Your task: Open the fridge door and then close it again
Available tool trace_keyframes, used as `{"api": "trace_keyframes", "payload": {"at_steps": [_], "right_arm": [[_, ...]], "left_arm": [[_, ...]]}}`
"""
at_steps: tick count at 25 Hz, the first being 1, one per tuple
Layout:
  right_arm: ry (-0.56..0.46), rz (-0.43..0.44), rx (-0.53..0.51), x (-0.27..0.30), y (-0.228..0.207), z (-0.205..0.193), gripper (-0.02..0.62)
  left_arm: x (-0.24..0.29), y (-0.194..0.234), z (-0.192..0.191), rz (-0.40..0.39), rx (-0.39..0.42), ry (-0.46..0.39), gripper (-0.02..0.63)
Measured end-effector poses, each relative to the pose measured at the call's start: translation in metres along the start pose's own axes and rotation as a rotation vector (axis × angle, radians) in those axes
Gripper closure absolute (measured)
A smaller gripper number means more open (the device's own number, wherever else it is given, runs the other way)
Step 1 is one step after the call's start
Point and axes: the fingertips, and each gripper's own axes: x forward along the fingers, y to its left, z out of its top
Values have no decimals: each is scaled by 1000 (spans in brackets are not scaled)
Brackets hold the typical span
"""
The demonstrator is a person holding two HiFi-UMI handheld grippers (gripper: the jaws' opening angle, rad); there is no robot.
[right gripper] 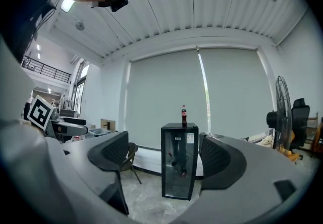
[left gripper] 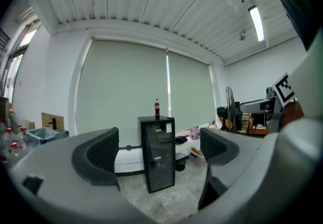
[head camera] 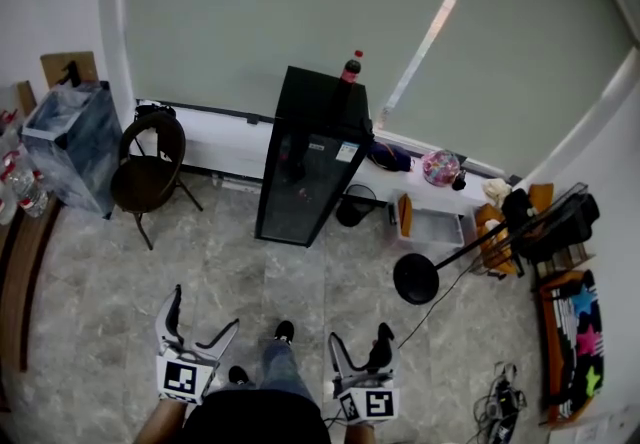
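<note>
Approach step. The tall black glass-fronted fridge, door closed, stands at upper centre, well apart from the left gripper and right gripper at the bottom edge. Both have jaws spread and empty. Next move likely calls for walking closer to reach the door's edge.

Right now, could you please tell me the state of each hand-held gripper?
Left hand-held gripper: open, holding nothing.
Right hand-held gripper: open, holding nothing.
</note>
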Motion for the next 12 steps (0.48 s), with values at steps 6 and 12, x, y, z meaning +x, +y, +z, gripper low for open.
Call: {"api": "trace_keyframes", "payload": {"at_steps": [6,12], "right_arm": [[-14,18,-9,41,-8,-1,166],[-31,17,10,97,-32,1,166]], "left_arm": [[27,12,-5,11,-1,13,117],[79,21,-7,3,9,45,117]]}}
